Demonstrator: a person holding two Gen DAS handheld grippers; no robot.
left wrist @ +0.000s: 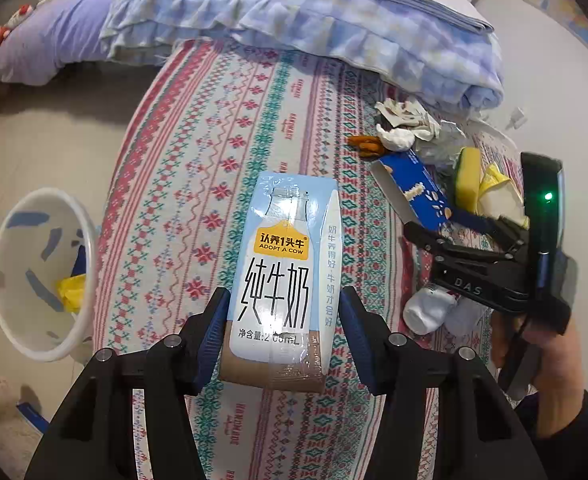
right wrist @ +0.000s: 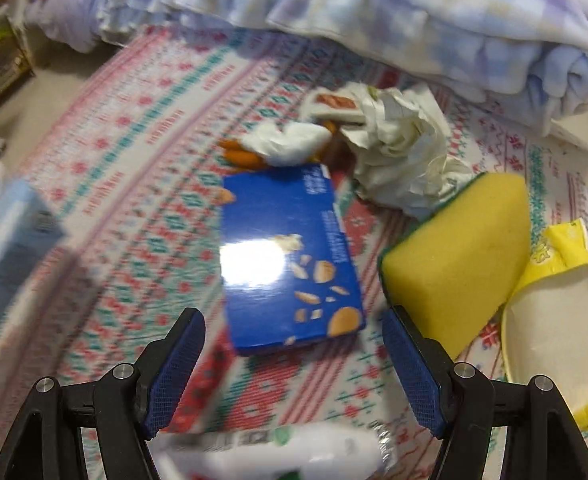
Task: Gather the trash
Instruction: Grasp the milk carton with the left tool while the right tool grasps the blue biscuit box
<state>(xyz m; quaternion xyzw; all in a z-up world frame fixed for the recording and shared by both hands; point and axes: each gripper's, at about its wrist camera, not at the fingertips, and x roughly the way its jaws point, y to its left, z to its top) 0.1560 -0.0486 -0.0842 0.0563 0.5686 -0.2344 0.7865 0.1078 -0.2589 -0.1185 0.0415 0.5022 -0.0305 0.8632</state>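
Observation:
My left gripper (left wrist: 284, 312) is shut on a light-blue milk carton (left wrist: 286, 264) and holds it upright above the patterned bed cover. A white bin (left wrist: 38, 276) with yellow trash inside stands on the floor to the left. My right gripper (right wrist: 294, 344) is open and empty, just short of a blue snack box (right wrist: 290, 256); it also shows in the left wrist view (left wrist: 425, 236). Around the box lie a yellow sponge (right wrist: 457, 264), crumpled paper (right wrist: 397, 148), orange peel (right wrist: 242, 156), a yellow wrapper (right wrist: 557, 320) and a white bottle (right wrist: 290, 456). The milk carton appears blurred at the left (right wrist: 10, 248).
A rolled blue checked blanket (left wrist: 333, 20) lies across the back of the bed. The patterned cover (left wrist: 198, 184) runs to the bed edge on the left, with floor (left wrist: 54, 140) beyond. A hand holds the right gripper's handle (left wrist: 549, 344).

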